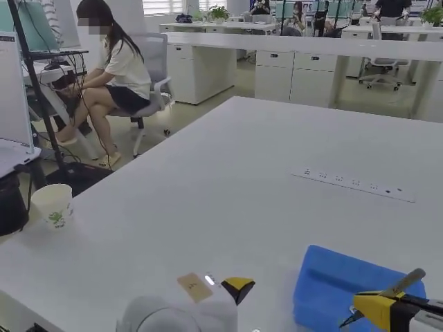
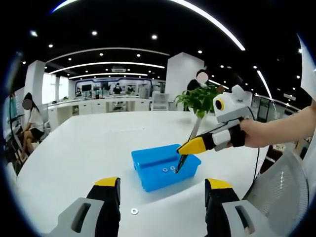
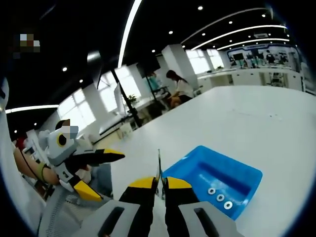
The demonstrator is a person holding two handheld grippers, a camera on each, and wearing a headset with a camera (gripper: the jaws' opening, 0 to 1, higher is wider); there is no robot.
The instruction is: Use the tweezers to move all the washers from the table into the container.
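Your right gripper clamped tight on slim metal tweezers, tips over the blue plastic container holding three steel washers, your left gripper spread wide and empty, one loose washer near the white table front edge.

The bench shows a smooth, matt white top; the blue plastic container has a faint sheen, its washers glint as bare metal (as do the thin tweezers), and the paper cup looks matt
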